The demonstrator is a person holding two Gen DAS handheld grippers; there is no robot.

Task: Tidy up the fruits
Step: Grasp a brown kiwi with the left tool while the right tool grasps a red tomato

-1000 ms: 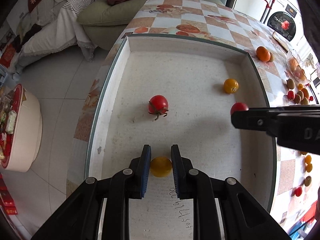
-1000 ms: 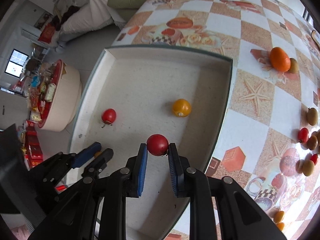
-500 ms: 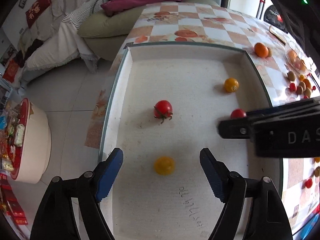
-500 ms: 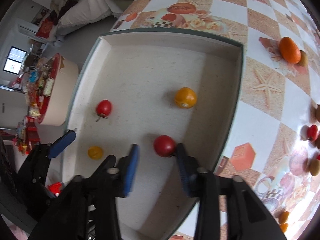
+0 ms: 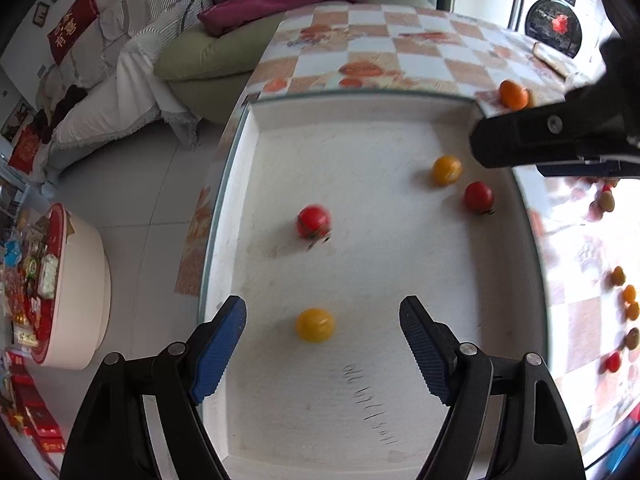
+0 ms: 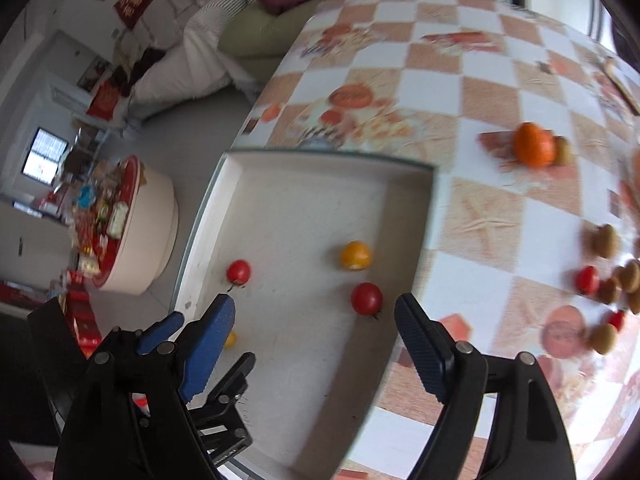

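Yellow fruit [image 5: 315, 324] between parted left tongs [image 5: 322, 344]

Inside the white tray [image 5: 248, 208]: 4 fruits total, i.e. 2 red tomatoes [image 5: 313, 220] [image 5: 478, 197] + 2 yellow tomatoes [image 5: 315, 324] [image 5: 446, 169].

Outside, on the checkered tablecloth [image 6: 432, 84]: 1 big orange [image 6: 534, 145] w/ 1 small brown fruit [image 6: 563, 150] touching it. Further right approx. 3 more red ones [image 6: 587, 280] and several brown ones [image 6: 604, 241], at least 5 (edge of right wrist view blurred, exact no. can't tell).

Grippers: 2, left gripper [image 5: 322, 316], right gripper [image 6: 314, 314].
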